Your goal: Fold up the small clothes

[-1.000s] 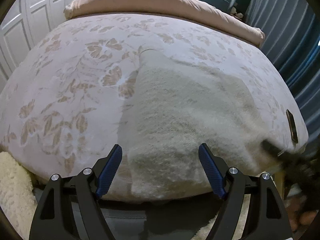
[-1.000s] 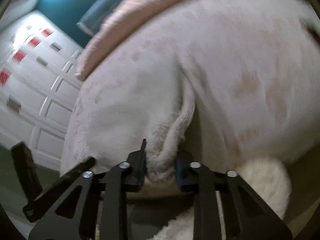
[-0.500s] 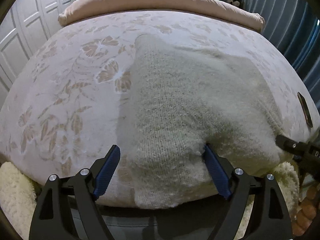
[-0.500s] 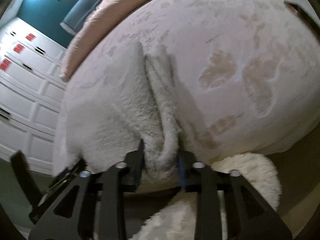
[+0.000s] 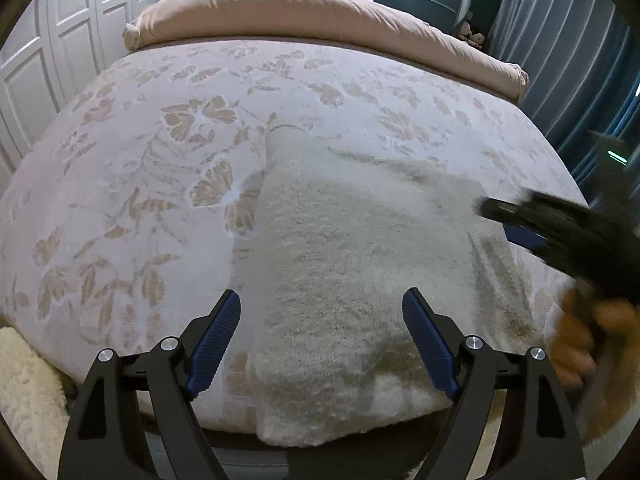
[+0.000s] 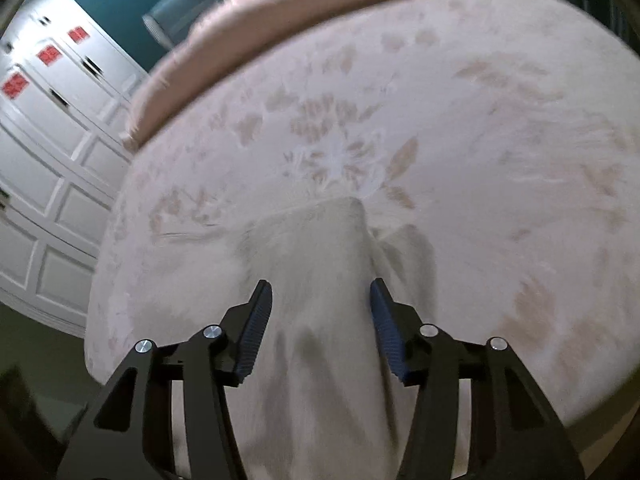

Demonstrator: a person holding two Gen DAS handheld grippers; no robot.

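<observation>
My left gripper [image 5: 322, 344] hangs with jaws released over the cream sweater [image 5: 360, 280] on the bed [image 5: 120, 200] — my right gripper [image 6: 320, 330], at three o'clock, has just been opening, fabric loose between its jaws.

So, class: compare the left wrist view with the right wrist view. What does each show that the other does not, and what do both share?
Only the left wrist view shows the left gripper with jaws wide, the person's hand, the blue curtain and the fluffy rug.

Only the right wrist view shows the red labels on the wardrobe doors.

Both show the white knitted garment on the floral bedspread, the pink duvet, and the right gripper, its jaws just opening, off the fabric.
</observation>
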